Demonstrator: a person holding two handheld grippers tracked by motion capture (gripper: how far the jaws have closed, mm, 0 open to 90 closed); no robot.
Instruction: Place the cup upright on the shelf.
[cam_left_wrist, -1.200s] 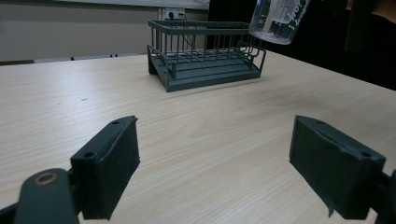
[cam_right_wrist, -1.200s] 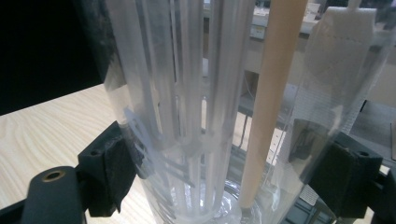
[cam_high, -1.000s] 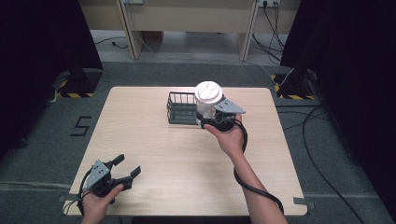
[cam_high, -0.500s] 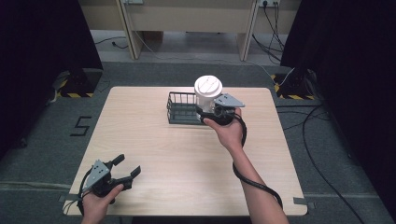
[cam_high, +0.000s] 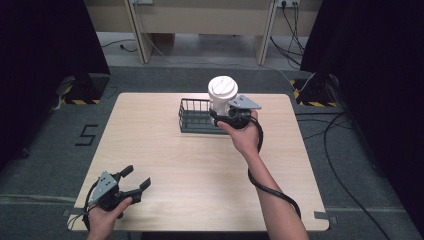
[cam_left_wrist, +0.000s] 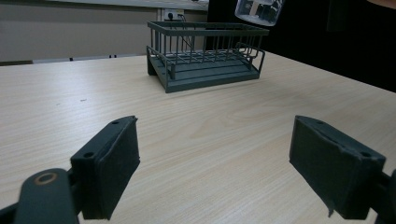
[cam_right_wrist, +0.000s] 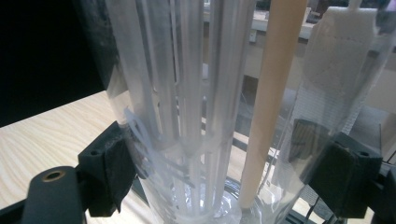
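Cup (cam_high: 222, 95), clear plastic with a white lid, is held above the right end of the wire basket (cam_high: 196, 116), off the table, clamped between the jaws of the right gripper (cam_high: 226, 116). Going left to right: dark curtains close off the left side of the room, and a yellow-and-black striped base (cam_high: 80, 90) sits on the grey carpet beside a figure 5 (cam_high: 85, 135) marked on the floor. Near the table's front left corner the left gripper (cam_high: 134, 181) rests low over the light wood table (cam_high: 200, 175), its jaws spread wide apart with nothing between them; in the left gripper view the bare wood grain runs between both pads toward the dark basket. The basket stands at the far middle of the table. In the right gripper view the pads (cam_right_wrist: 112, 172) press the cup's transparent wall, with clear straws and a pale stick (cam_right_wrist: 268, 98) inside. Cables (cam_high: 350, 135) trail across the carpet at the right, before more dark curtain.
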